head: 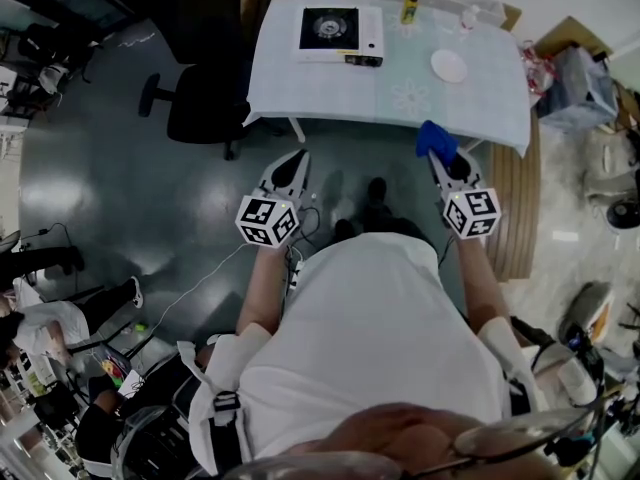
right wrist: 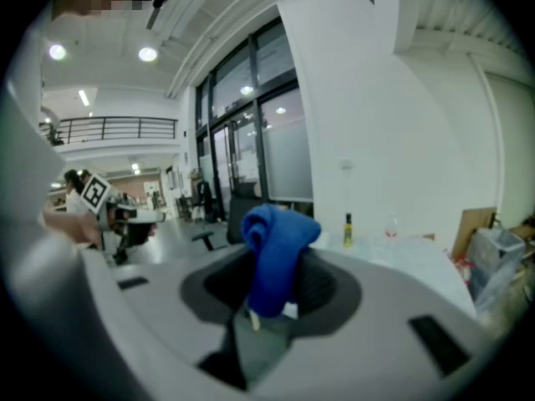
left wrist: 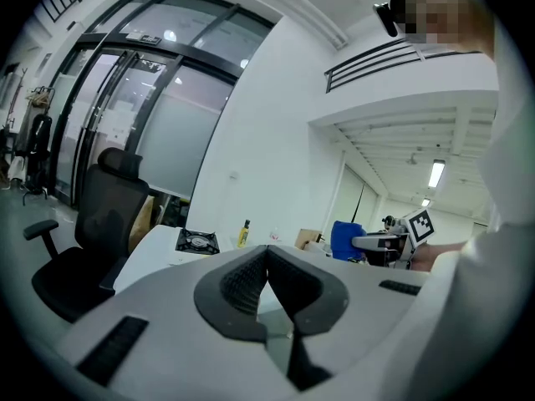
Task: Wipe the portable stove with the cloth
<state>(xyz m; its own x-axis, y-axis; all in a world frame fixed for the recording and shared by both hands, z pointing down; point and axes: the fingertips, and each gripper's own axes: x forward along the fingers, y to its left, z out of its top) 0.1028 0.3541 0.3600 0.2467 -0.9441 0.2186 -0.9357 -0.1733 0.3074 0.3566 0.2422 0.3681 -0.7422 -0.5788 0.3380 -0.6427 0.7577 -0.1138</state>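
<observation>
Dark grey polished floor point(head: 120, 198) fills most of this wide hall, and at its far side is a long bench with a pale blue-white cover point(head: 480, 98), well apart from the person, who stands back from it. Beside the left end of the bench is a black office chair on castors point(head: 195, 98). On the left part of the bench lies the white square portable stove with a black burner point(head: 335, 30), with free space around it, so I judge that the wiping is not yet begun. Both tongs are held low in front of the body and point toward the bench. The left tongs point(head: 297, 158) have their jaws pressed together with nothing between them, perhaps so that they can steady the stove. The right tongs point(head: 442, 160) are clamped on a crumpled bright blue cloth point(head: 436, 138), which sticks up above the jaws, ready as a wiping pad. To the right of the stove are a small white round plate point(head: 449, 65) and a slim yellow bottle with a dark cap point(head: 410, 6).
</observation>
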